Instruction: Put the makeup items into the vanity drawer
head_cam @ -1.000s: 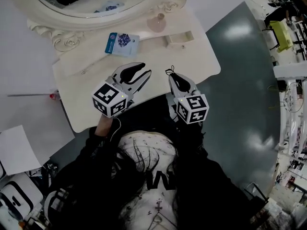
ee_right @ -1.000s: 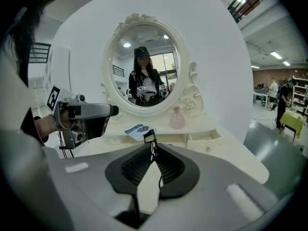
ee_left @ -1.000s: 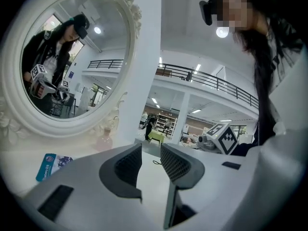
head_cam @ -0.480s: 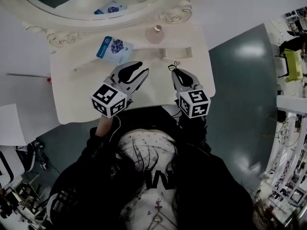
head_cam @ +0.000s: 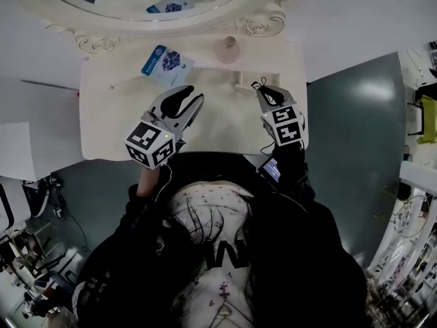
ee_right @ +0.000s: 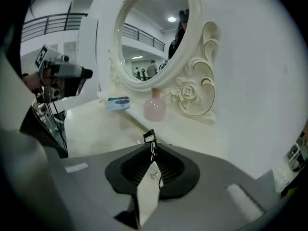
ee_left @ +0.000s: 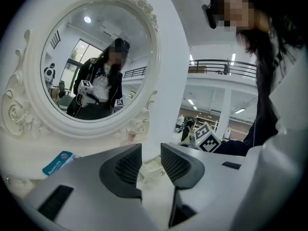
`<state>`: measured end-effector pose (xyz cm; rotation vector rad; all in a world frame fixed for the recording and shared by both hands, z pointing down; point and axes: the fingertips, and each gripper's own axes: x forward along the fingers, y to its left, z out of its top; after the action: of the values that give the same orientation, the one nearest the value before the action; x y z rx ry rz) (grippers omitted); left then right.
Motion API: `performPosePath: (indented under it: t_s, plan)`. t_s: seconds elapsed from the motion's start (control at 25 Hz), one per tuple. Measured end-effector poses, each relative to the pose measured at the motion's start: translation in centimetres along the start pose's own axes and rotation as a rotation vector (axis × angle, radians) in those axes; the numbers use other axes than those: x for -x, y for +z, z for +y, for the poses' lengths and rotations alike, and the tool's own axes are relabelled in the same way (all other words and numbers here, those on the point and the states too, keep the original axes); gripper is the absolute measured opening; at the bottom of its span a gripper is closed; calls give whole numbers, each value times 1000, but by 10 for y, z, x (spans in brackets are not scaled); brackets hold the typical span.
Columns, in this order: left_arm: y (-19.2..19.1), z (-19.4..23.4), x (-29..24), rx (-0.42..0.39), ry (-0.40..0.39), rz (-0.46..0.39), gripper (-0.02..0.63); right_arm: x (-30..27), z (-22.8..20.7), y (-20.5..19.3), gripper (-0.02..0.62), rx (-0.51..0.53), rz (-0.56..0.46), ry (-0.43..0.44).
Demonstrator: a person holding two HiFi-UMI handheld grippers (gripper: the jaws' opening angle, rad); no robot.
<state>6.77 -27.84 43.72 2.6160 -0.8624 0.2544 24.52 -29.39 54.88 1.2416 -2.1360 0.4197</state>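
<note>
Head view — left gripper (head_cam: 191,96) over vanity (head_cam: 109,128)

Your vanity table (head_cam: 102,125) and scroll-carved mirror frame (head_cam: 259,26) are cream. The bottle (head_cam: 229,48) is pink and the packet (head_cam: 166,63) is blue and white. Your left gripper (head_cam: 193,101) and right gripper (head_cam: 262,87) are grey with black-and-white marker cubes. The thin object (ee_right: 148,139) is black.

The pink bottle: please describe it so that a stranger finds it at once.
Start at the big oval mirror with its carved white frame. At the foot of the frame, beside the carved rose, stands a small round bottle. It alone is pale pink; the nearby packet is flat and blue.
</note>
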Motion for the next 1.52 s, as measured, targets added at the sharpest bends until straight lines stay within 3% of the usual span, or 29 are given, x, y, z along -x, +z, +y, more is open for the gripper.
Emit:
performPosePath:
  t_s: [0.16,0.4,0.64,0.96,1.2,1.52]
  plan:
    - [0,-2,1,2,24,-4,123,-18,-14,-14,46,60,93,55]
    - [-4,0,2,9,42,4,123,-40,-13,-24,46,96,151,109]
    - [-8,-2,-1,10,34,13,123,-59,-11,-31,25,254,202,117]
    - [-7,3,4,11,42,10,123,-77,-18,-31,23,175,191,107]
    - [-7,11,10,19,54,9,123,-79,-20,-29,26,174,179,94]
    - [-10,13,14,21,45,16,123,-68,-18,-21,83,116,150,81]
